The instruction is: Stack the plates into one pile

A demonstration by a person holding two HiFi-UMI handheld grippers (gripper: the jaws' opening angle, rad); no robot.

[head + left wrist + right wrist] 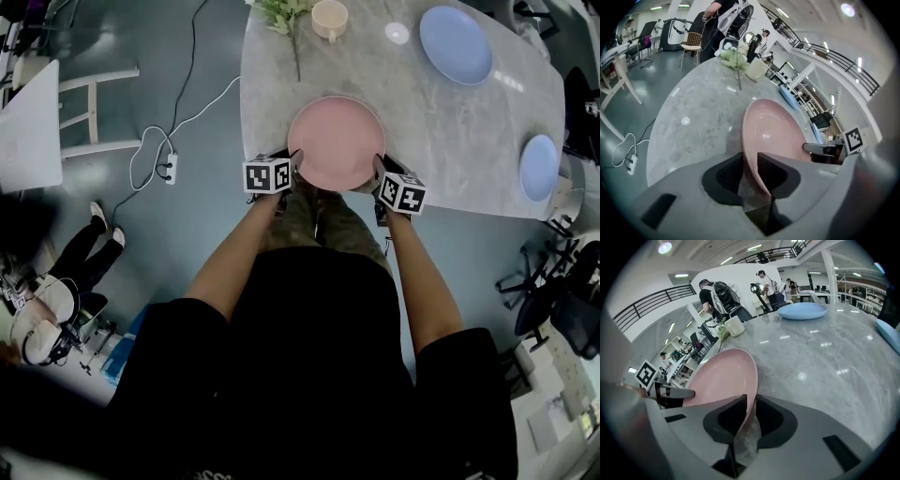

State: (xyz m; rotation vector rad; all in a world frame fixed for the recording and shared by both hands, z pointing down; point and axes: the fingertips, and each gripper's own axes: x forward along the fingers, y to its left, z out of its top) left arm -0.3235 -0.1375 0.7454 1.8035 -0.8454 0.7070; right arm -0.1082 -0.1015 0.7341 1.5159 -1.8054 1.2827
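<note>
Pink plate (336, 141) lies flat on the marble desk (450, 141), right at the near edge and directly in front of the person. Left tool (749, 157) is at its left rim and right tool (748, 399) at its right rim. Left tool: jaws apart, astride the rim, and the pads do not look seated on it. Right tool: jaws narrower, with the rim filling the gap; I read this as clamped on the pink plate. Large blue plate (456, 44) sits at the far right and small blue plate (538, 167) at the right edge, both well apart from the pink one, so no pile exists yet. A cup (329, 20) stands at the far side.

Risks, as judged from here:
- If the lift starts while the left side is loose, the plate will likely pivot on the right grip, and its left rim may drag or drop.
- The near desk edge is close, so a slip probably sends the plate to the floor.
- The rim is thin and looks glossy, so a shallow bite could slide off under tilt.
- Setting the pink plate on the small blue plate would likely leave a wobbly, top-heavy pile.
</note>
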